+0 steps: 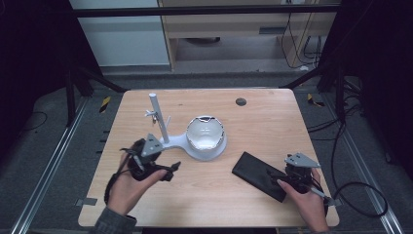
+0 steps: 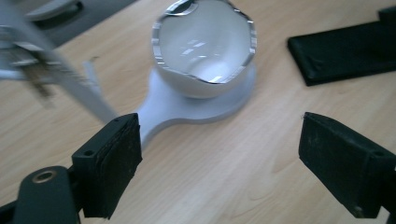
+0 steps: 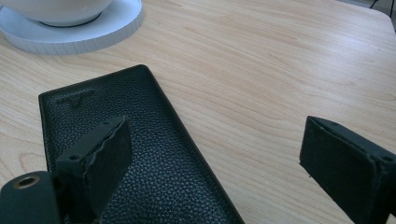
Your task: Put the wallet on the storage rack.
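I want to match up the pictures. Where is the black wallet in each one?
High view: the black wallet lies right of centre, near the table's front edge, by the right tongs.
Left gripper view: its corner is at the upper right.
Right gripper view: it covers the lower left.
Shared landmark: the white bowl on its white stand.

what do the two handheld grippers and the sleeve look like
Both the left gripper and the right gripper are black, each topped by a grey three-cornered plate. Their tongs are blocky black jaws with textured pads. A black cable trails from the right one. The left sleeve is grey.
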Demonstrator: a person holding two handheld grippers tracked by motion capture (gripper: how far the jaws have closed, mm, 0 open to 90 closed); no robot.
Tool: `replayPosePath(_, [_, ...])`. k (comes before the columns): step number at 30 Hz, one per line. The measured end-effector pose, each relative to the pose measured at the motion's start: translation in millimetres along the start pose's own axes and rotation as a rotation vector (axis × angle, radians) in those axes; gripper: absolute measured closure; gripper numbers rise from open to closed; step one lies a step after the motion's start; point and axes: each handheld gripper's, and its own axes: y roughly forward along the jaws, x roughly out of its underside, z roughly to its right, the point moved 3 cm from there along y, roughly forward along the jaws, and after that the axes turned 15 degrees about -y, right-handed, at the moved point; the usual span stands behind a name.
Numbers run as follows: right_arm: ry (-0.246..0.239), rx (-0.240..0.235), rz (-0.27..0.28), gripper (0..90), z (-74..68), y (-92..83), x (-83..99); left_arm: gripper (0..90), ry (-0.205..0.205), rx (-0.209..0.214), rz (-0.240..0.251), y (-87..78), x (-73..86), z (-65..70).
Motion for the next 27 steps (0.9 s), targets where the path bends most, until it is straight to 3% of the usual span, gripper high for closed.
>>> replayPosePath(1, [0.003, 0.001, 0.001, 9.9, 0.5, -0.2, 0.1, 14.2, 0.015, 0.031, -0.017, 14.6, 3.0, 13.9])
replayPosePath(7, [0.007, 0.010, 0.000, 11.9, 3.7, -0.6, 0.8, 16.7, 0.041, 0.117, -0.071, 61.4, 6.7, 46.2])
replayPosePath(11, [0.011, 0.027, 0.006, 18.0, 6.8, -3.2, 1.2, 18.3, 0.079, 0.163, -0.114, 91.9, 6.6, 72.1])
replayPosePath(14, [0.020, 0.043, 0.019, 23.1, 10.2, -6.8, 1.8, 25.2, 0.119, 0.185, -0.135, 111.8, 6.7, 90.1])
replayPosePath(20, [0.025, 0.049, 0.024, 32.0, 12.1, -11.0, 3.3, 45.3, 0.155, 0.199, -0.183, 138.1, 9.4, 106.4])
replayPosePath(27, [0.022, 0.056, 0.018, 35.4, 12.2, -15.8, 6.6, 71.1, 0.147, 0.190, -0.199, 151.5, 9.3, 105.5])
